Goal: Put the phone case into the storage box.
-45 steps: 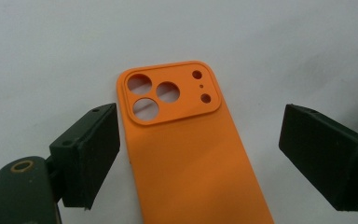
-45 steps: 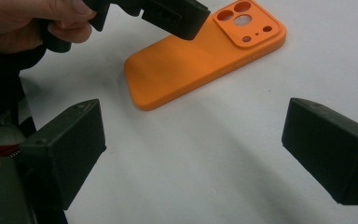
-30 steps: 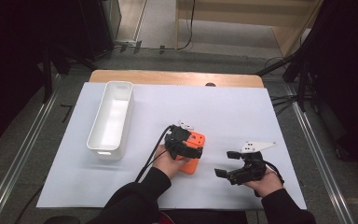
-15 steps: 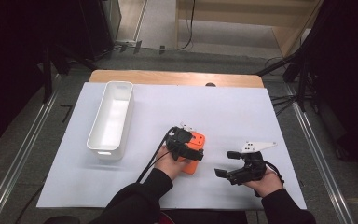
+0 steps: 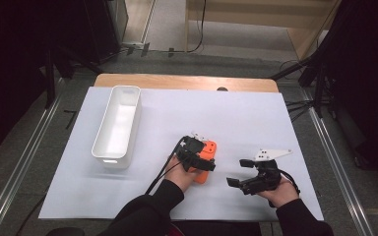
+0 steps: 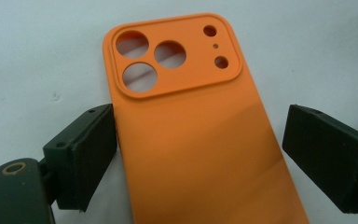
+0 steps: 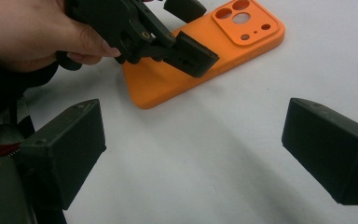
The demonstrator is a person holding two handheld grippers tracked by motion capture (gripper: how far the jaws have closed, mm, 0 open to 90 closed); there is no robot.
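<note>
On white sheet, orange phone case (image 5: 207,156) flat, lengthwise away

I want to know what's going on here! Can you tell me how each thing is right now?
Orange phone case: flat on the table, back up, between the left tool's jaws, not squeezed.
Left tool: open, jaws either side of the case.
Right tool: open, holding nothing.
White bin: upright, empty.

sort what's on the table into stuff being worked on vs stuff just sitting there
In the job: orange phone case, left claw straddling it, jaws open.
Just lying about: white bin, right claw open and apart.
</note>
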